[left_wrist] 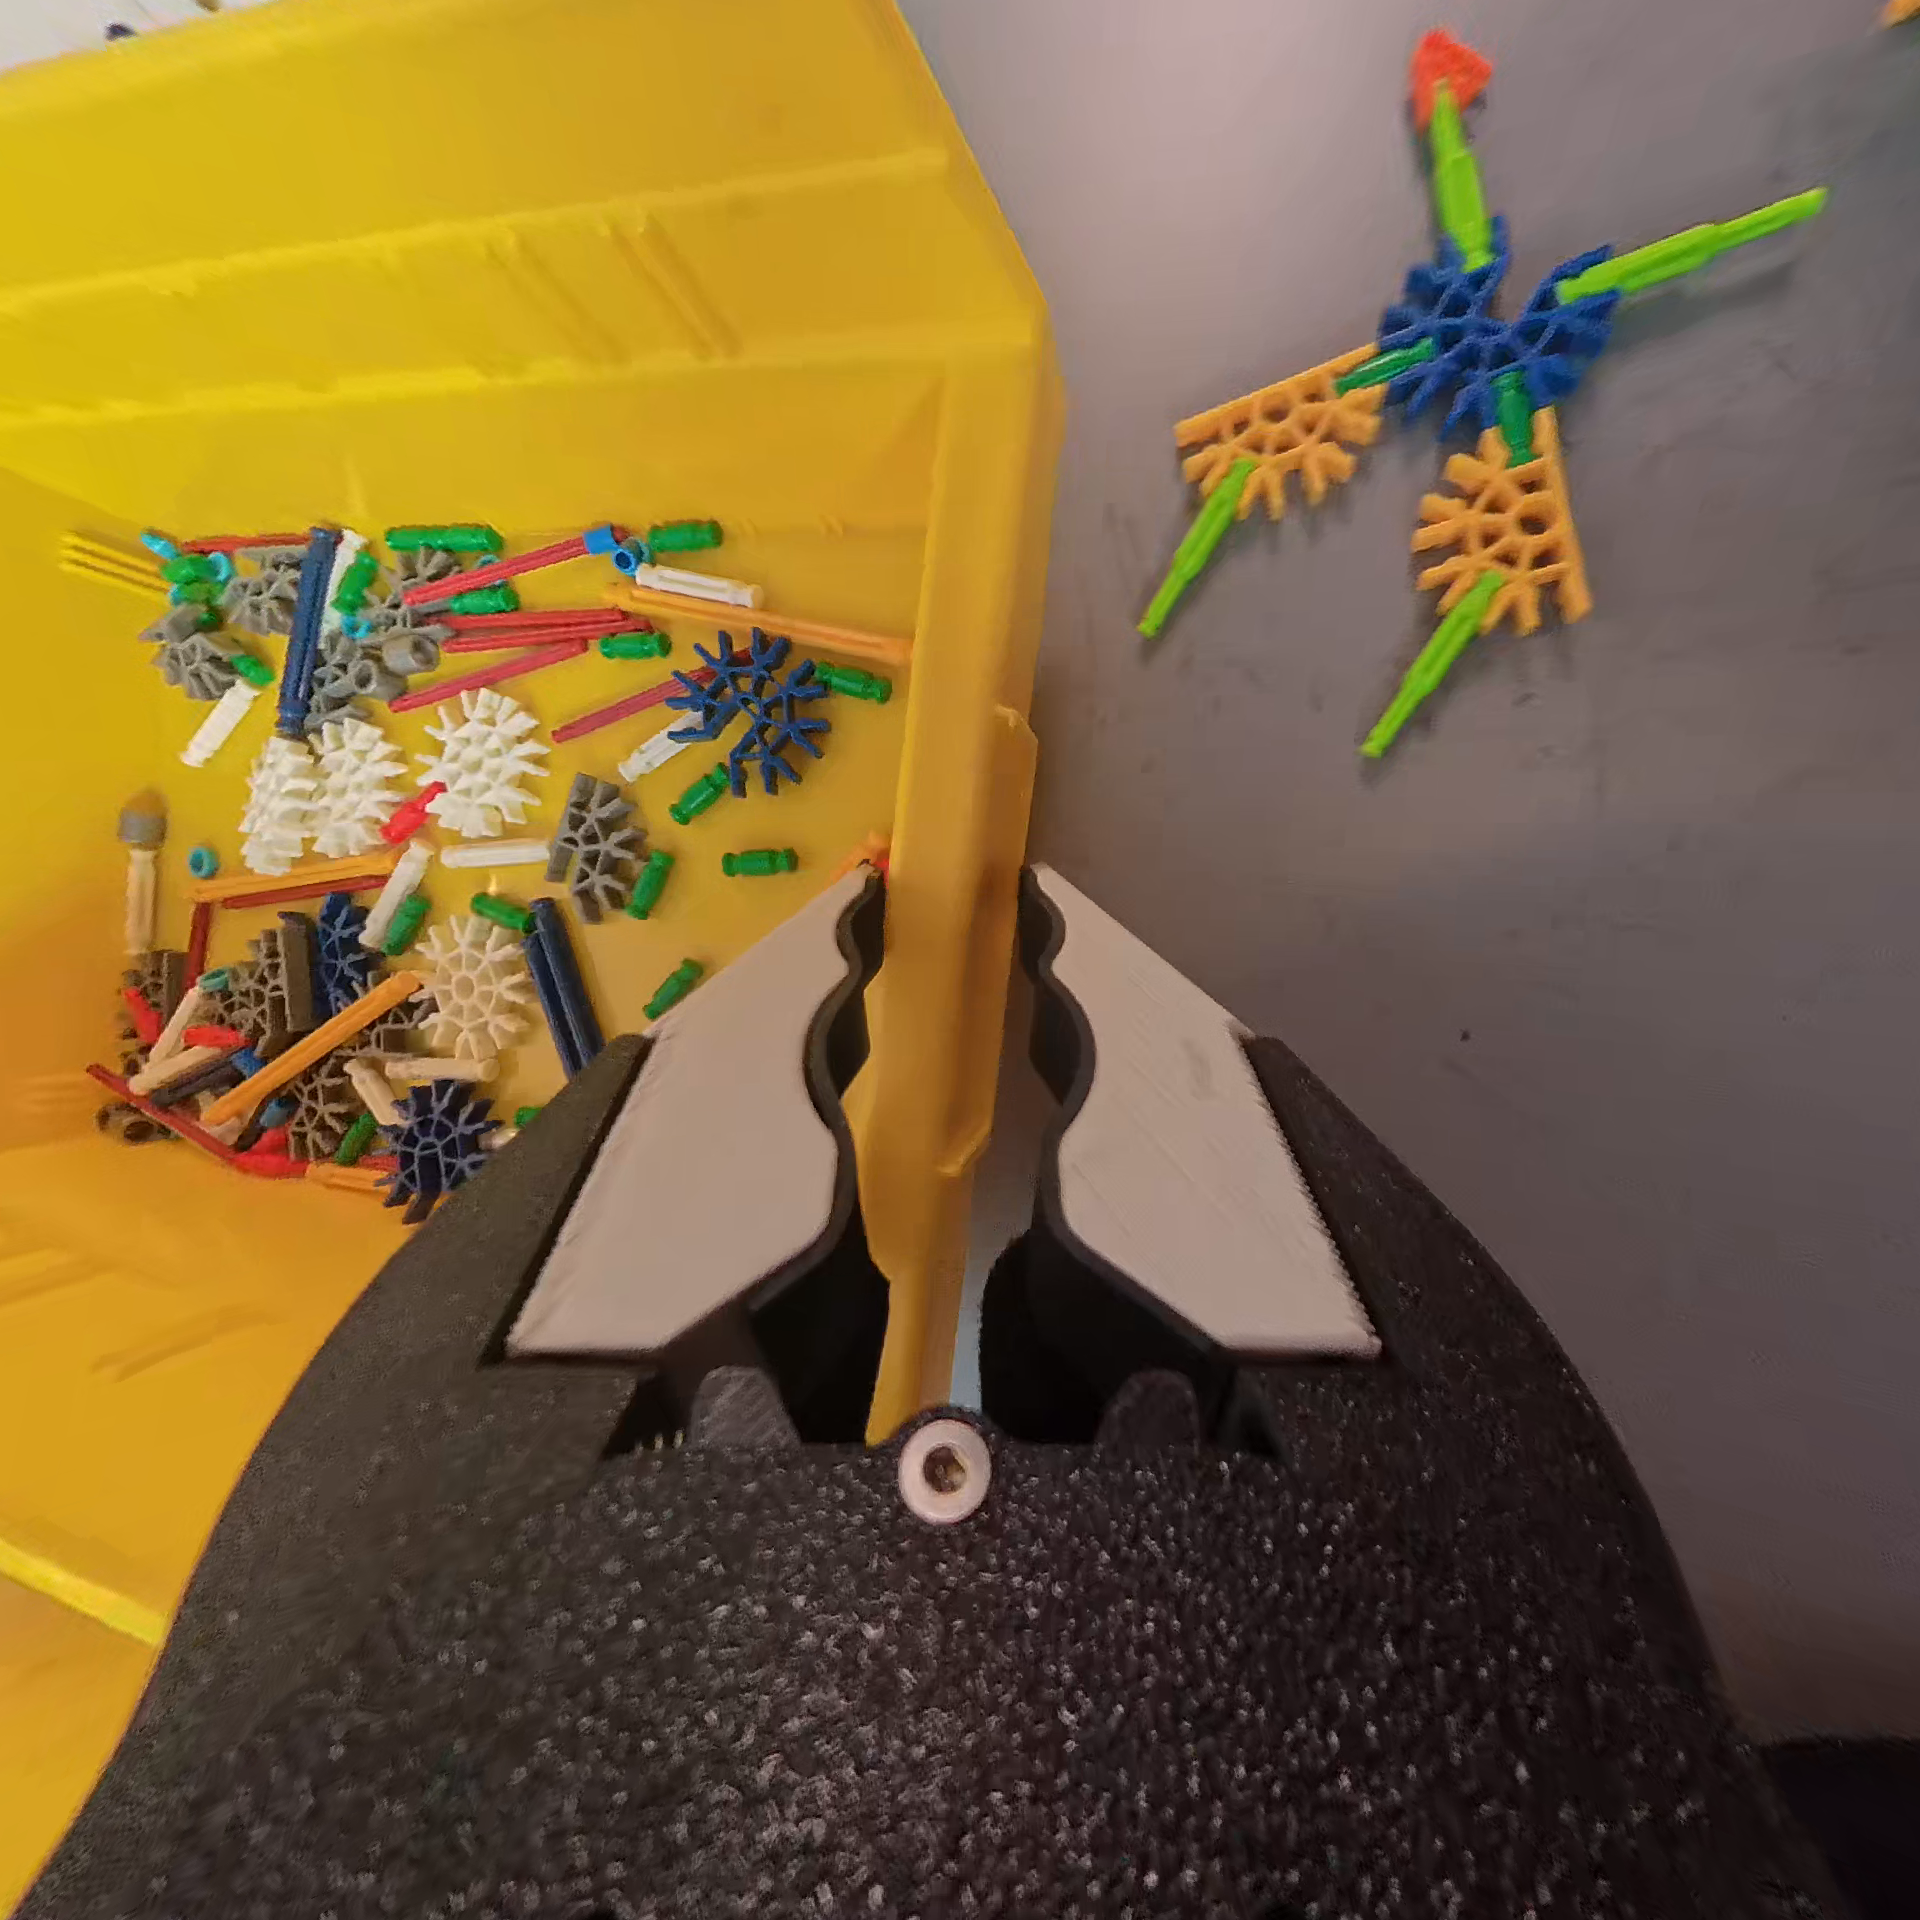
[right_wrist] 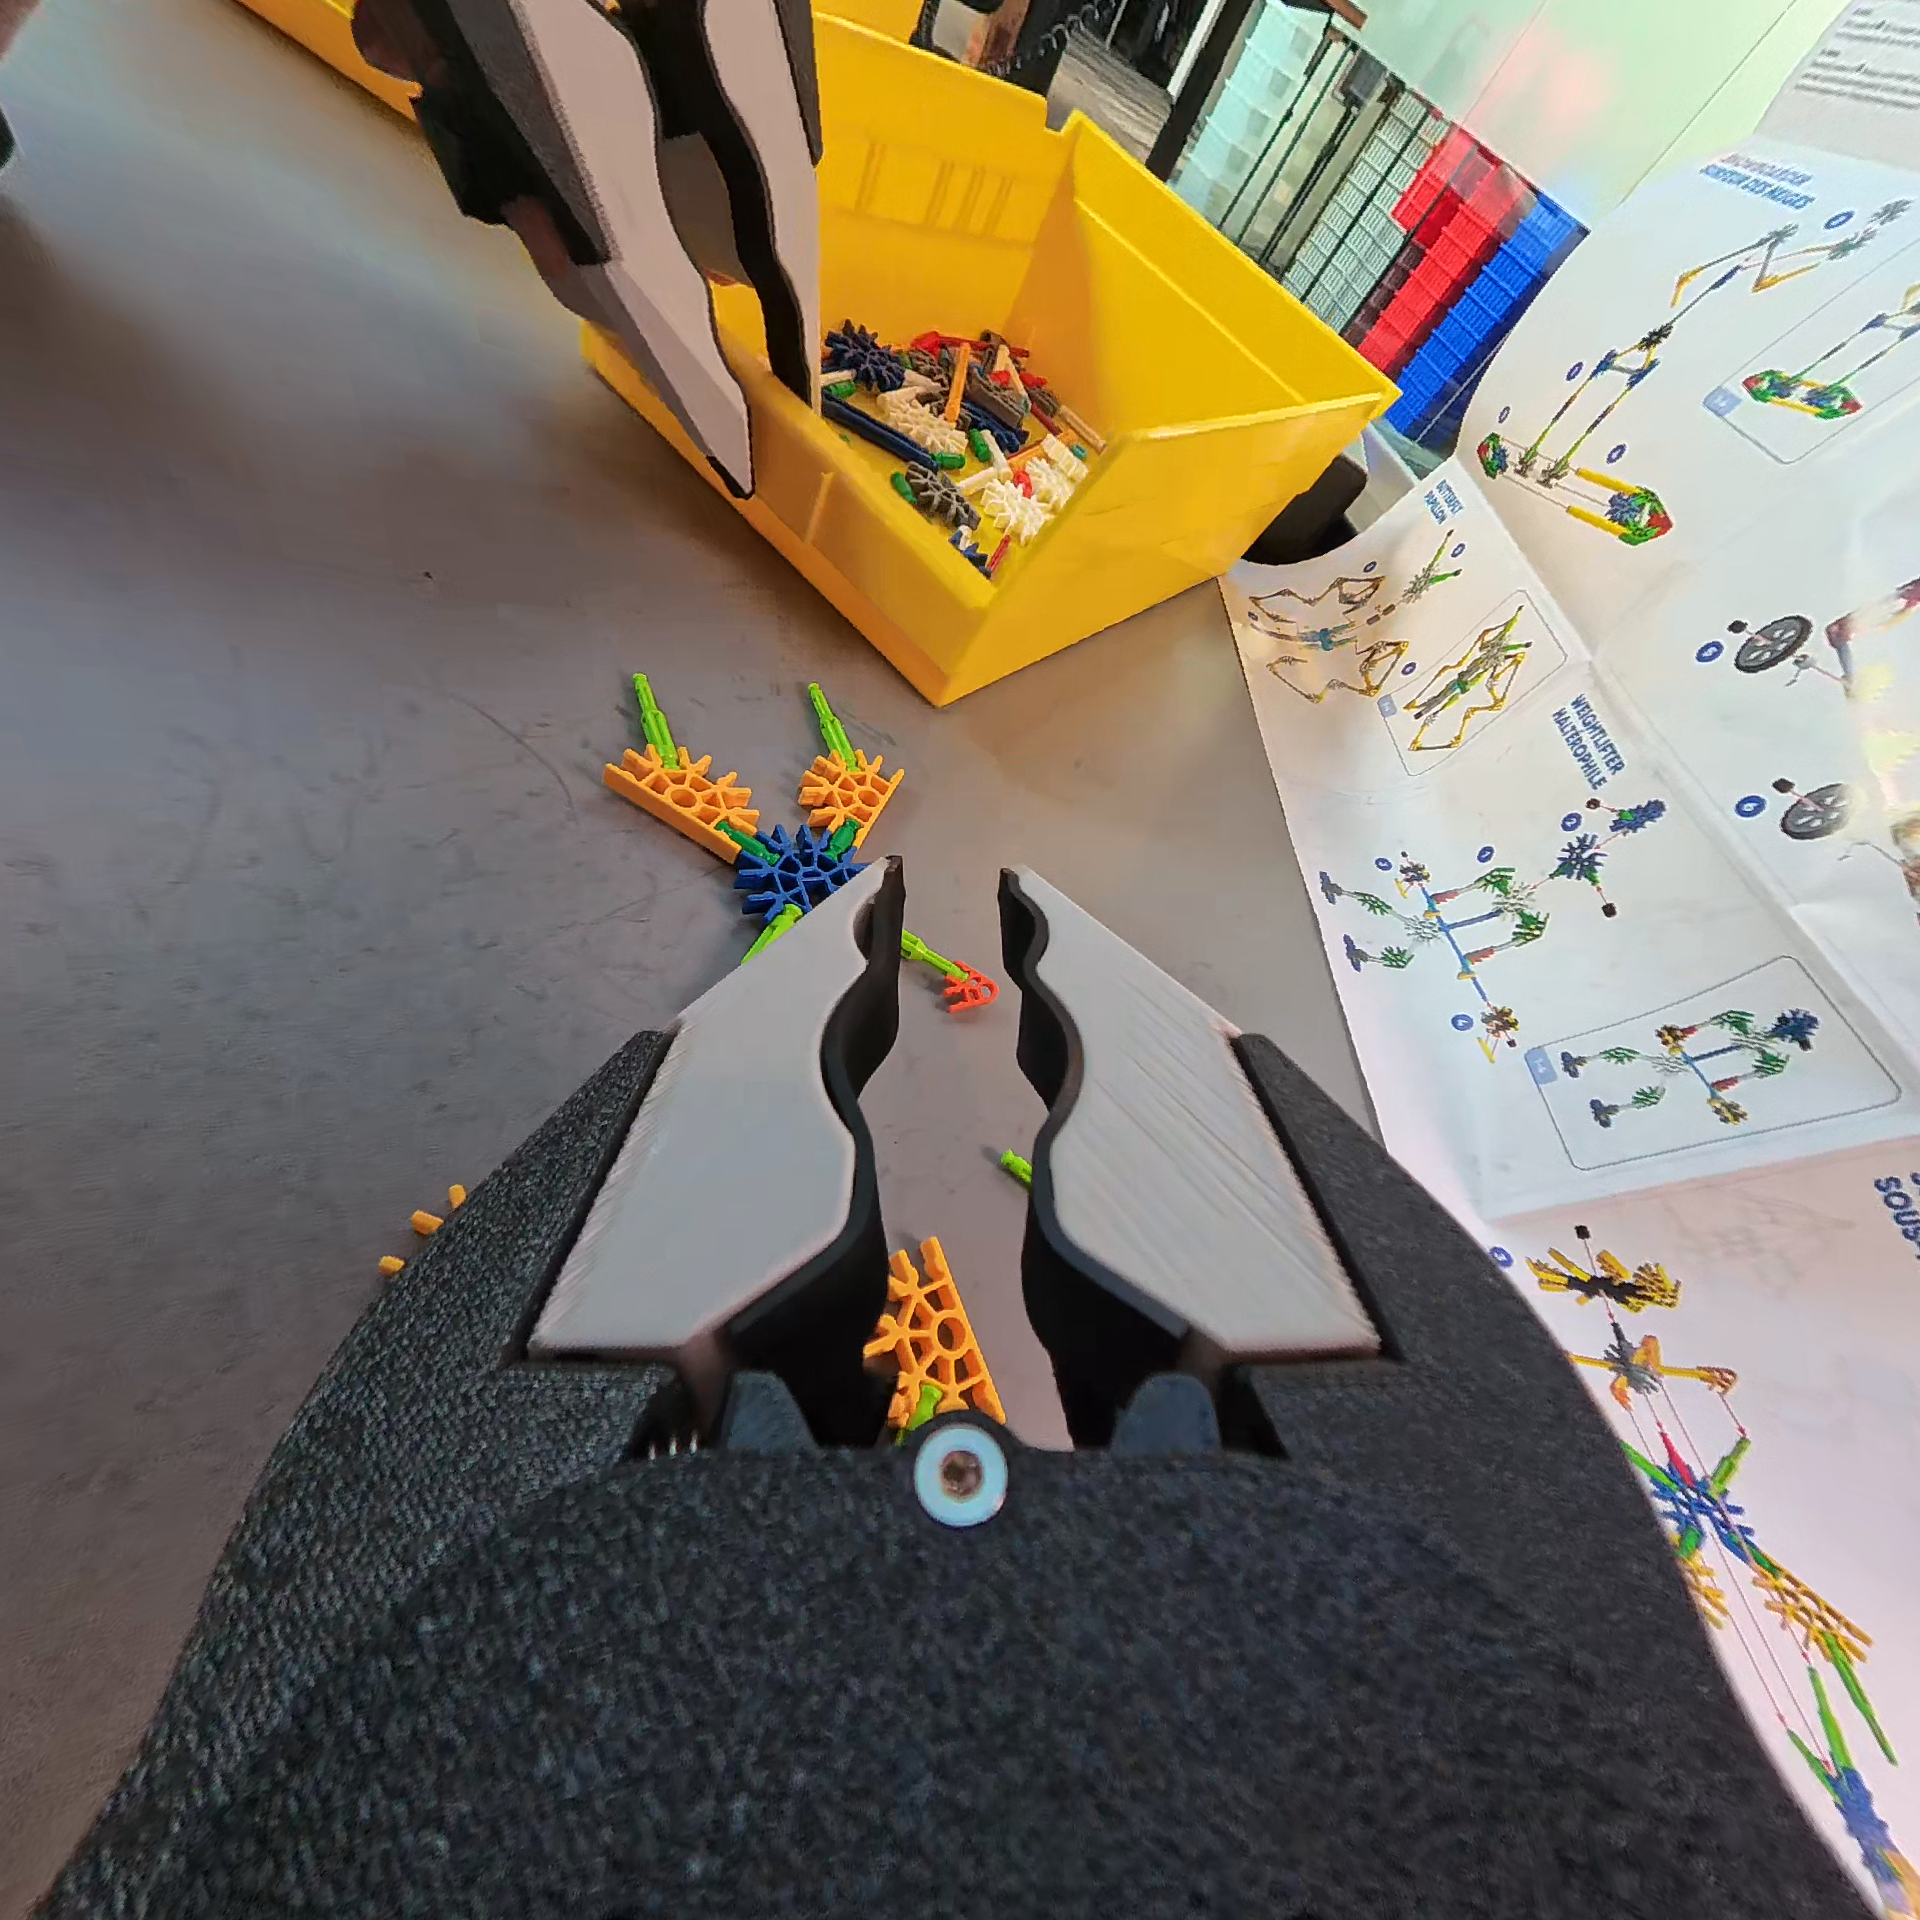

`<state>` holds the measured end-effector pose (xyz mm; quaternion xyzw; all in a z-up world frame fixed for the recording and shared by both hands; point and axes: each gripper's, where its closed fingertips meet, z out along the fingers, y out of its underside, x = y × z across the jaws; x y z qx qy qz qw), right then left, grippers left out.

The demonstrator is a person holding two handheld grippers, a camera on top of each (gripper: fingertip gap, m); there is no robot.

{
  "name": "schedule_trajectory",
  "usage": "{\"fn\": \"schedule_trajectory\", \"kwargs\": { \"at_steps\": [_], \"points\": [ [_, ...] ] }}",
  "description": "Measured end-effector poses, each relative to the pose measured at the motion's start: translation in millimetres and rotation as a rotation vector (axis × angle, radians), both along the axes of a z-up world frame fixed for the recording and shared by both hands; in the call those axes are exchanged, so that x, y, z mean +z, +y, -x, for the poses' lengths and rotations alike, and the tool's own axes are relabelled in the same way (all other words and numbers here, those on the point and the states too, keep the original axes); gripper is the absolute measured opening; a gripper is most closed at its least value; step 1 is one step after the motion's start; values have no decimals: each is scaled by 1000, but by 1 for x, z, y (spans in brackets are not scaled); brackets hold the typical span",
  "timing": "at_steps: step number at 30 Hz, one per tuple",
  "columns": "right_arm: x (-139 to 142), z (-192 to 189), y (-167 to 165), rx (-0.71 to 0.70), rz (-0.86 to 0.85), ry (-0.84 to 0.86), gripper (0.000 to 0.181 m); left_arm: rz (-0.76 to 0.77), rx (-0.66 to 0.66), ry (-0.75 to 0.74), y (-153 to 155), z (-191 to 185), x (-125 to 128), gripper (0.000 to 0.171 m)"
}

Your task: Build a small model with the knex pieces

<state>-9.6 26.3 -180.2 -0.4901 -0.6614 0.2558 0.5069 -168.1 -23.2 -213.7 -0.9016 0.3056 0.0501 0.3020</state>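
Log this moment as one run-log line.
left gripper: astride yellow bin wall | right gripper: open, above grey table, empty | toy assembly: on table

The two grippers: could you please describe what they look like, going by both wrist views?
Both look alike. The left gripper and right gripper each have a rough, speckled black body, two pale grey fingers with wavy black inner pads, and a round white washer with a screw at the centre. No cables, markings or sleeves are visible.

Black textured claw (left_wrist: pixel 951 894), grey wavy fingers (left_wrist: pixel 727 1122)
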Motion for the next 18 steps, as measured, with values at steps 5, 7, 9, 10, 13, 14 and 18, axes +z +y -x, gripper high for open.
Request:
{"fn": "schedule_trajectory", "kwargs": {
  "at_steps": [5,7,9,10,13,14,18],
  "points": [
    [3,0,2,-10,25,12,15,-43,158,-52,19,10,0,27],
    [4,-1,3,-12,35,16,15,-60,224,30,27,37,1,29],
    [5,-1,4,-14,45,20,15,-78,160,31,28,20,2,26],
    [5,-1,5,-16,47,21,15,-90,145,22,28,10,2,25],
    [5,-2,5,-16,49,16,15,-100,150,11,27,9,2,26],
    [5,-3,4,-15,48,15,15,-99,155,0,27,12,2,26],
    [4,-3,5,-15,51,14,15,-110,171,26,27,19,2,27]
  ]
}}
